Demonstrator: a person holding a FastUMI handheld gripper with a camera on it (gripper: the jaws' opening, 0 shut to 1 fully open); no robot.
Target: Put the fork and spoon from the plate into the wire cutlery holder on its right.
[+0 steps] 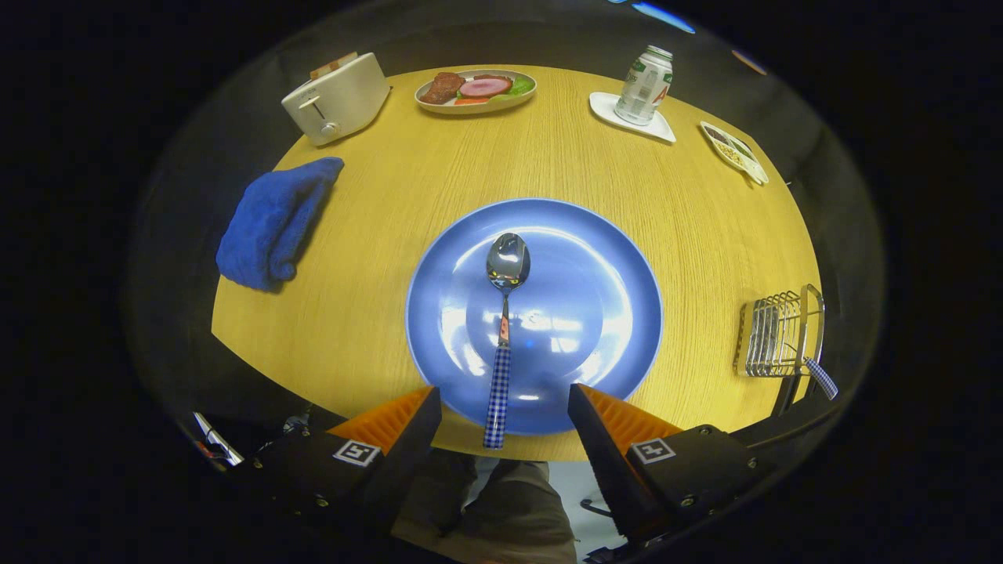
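**Over the plate: spoon pickup pending**

Gripper view: gripper spread wide, holding nothing. Spoon lies across plate, checked handle overhanging the near rim between the fingers. Wire holder right of plate, one checked handle already inside. Best to pinch the handle squarely.

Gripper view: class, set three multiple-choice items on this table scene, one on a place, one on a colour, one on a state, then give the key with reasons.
1. Where does the spoon lie?
A in the wire cutlery holder
B on the blue plate
C on the folded towel

2. What colour is the folded towel?
A blue
B white
C red

3. How is the hand-held gripper?
A shut on the spoon
B open
C holding the bottle

Key: B, its bowl rests mid-plate; A, it matches the plate's hue; B, the fingers stand apart either side of the spoon's checked handle.
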